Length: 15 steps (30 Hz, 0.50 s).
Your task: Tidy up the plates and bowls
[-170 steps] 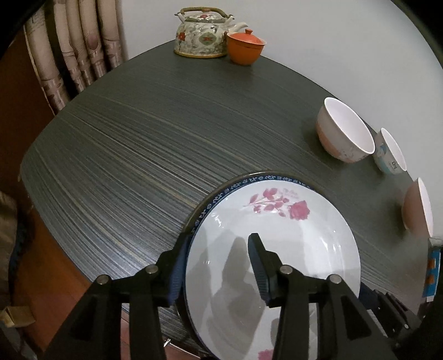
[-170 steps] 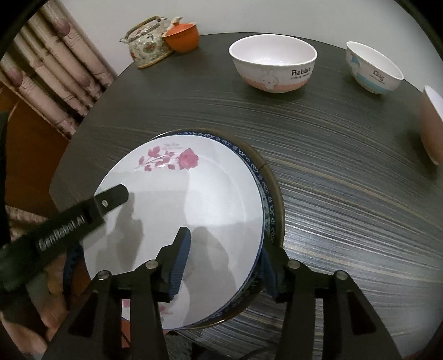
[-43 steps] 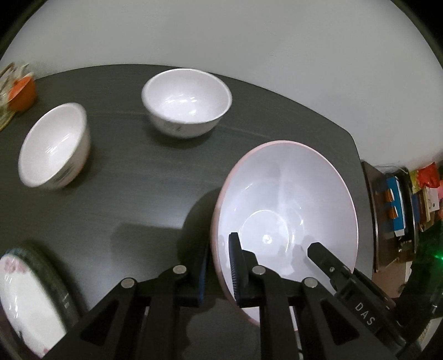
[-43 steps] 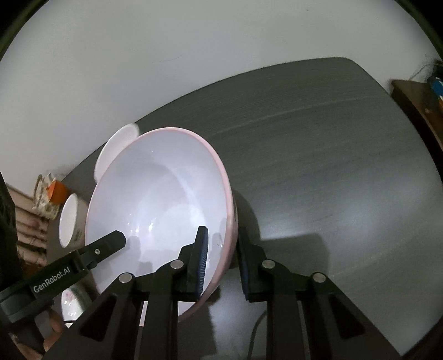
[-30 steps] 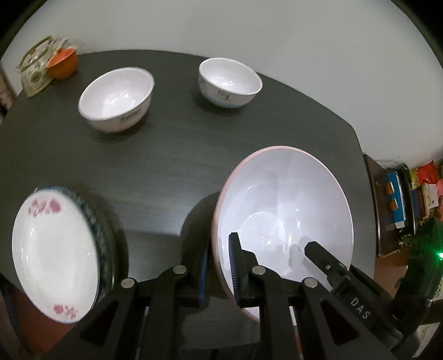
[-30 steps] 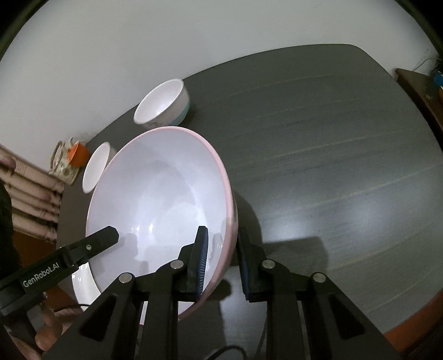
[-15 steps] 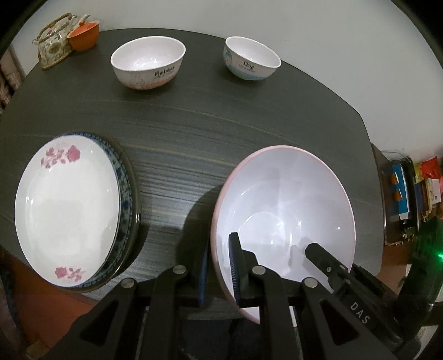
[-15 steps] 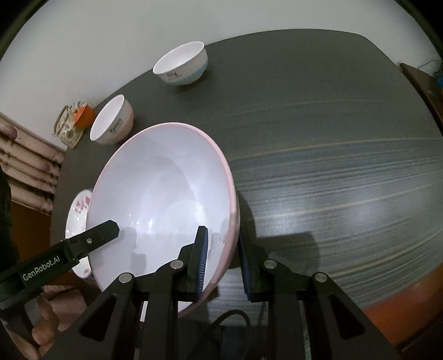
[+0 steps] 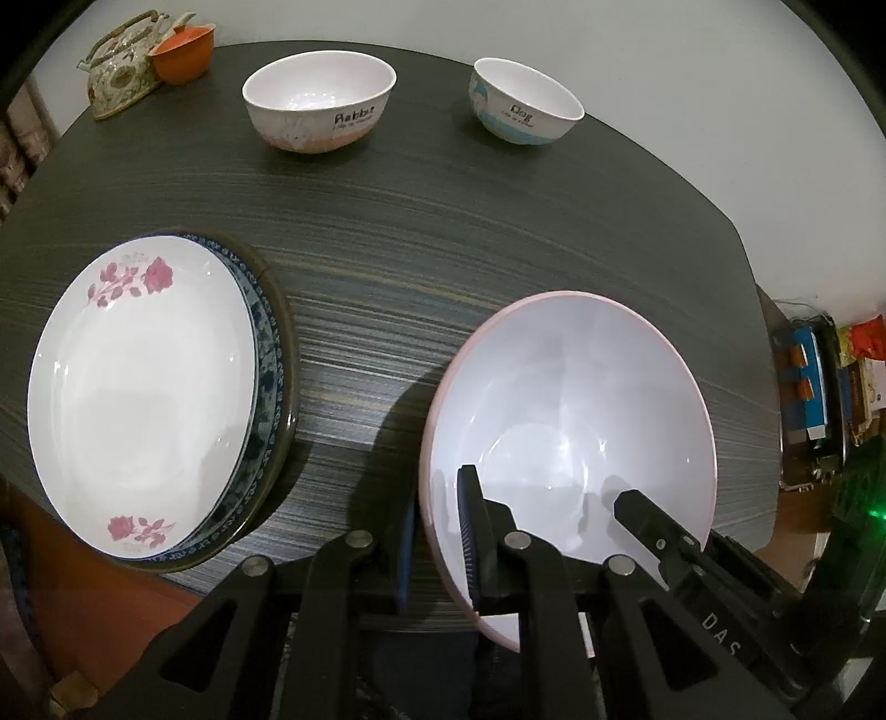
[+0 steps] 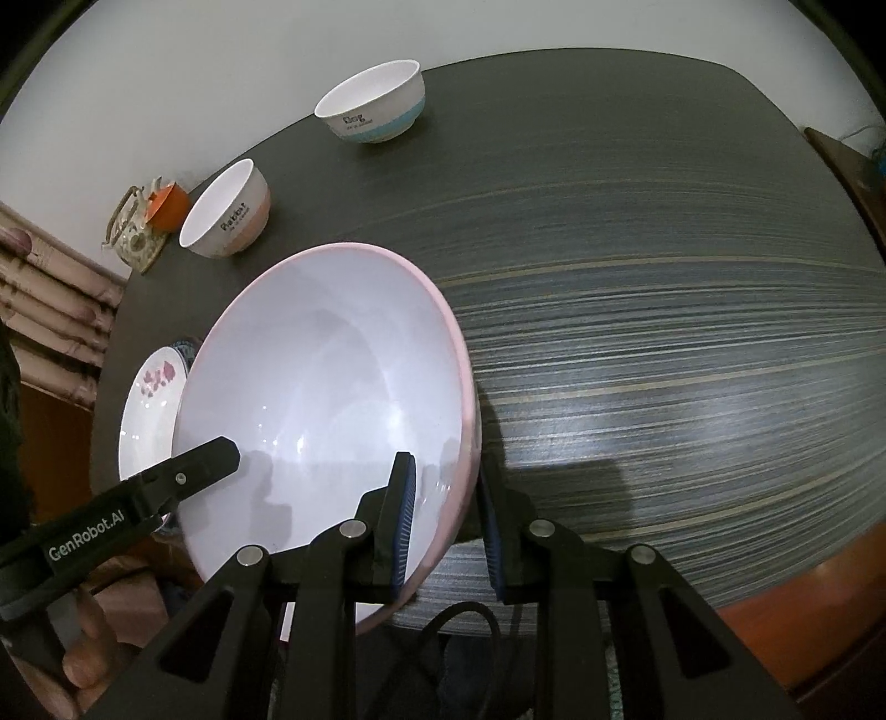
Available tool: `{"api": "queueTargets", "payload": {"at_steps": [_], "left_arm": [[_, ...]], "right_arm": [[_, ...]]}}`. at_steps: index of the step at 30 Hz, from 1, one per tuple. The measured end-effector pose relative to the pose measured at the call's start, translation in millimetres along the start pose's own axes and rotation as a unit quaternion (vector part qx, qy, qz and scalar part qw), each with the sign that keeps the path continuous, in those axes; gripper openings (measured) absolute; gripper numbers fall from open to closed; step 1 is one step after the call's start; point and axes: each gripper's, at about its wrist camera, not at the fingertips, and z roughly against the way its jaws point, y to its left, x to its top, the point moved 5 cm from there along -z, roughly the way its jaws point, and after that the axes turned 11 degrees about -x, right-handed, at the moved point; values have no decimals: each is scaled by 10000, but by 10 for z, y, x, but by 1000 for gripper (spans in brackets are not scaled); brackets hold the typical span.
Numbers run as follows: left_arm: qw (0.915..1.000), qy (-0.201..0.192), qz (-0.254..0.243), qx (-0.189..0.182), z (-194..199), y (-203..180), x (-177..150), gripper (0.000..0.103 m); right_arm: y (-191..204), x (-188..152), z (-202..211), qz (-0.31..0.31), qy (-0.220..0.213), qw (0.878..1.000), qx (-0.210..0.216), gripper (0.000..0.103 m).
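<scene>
Both grippers have the big pink bowl (image 9: 570, 421) by its rim, one on each side, at the near right of the worktop (image 9: 443, 232). The left gripper (image 9: 437, 548) pinches the bowl's left rim, one finger inside and one outside. The right gripper (image 10: 443, 520) straddles the right rim the same way, but there the outer finger seems to stand a little off the wall, so that pinch looks looser to me. Whether the bowl's foot is already on the worktop or just above it, I cannot tell; its shadow sits close beneath.

To the left lies the plate stack (image 9: 149, 387), a rose plate on a blue-edged one, hanging slightly over the near edge. Far across the worktop stand the Rabbit bowl (image 9: 319, 99) and, to its right, the Dog bowl (image 9: 526, 113), with a teapot (image 9: 119, 69) and an orange cup (image 9: 181, 50) in the far left corner.

What worries me is the thin, slick rim. If one side lets go first while the bowl is not yet seated, it would tip toward that side and clatter, maybe skidding off the near edge, which is close. The bowl also sits near the plate stack; a swing to the left could knock the plates, already overhanging, toward the floor. And the inner fingers, drawn out carelessly, could catch the rim and drag the bowl along.
</scene>
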Motion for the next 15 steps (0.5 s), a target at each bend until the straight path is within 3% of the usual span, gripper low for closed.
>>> {"api": "queueTargets", "payload": {"at_steps": [15], "left_arm": [[9999, -20, 3, 101, -19, 17, -52, 14]], "right_arm": [[12, -60, -68, 12, 128, 9999, 13, 23]]}}
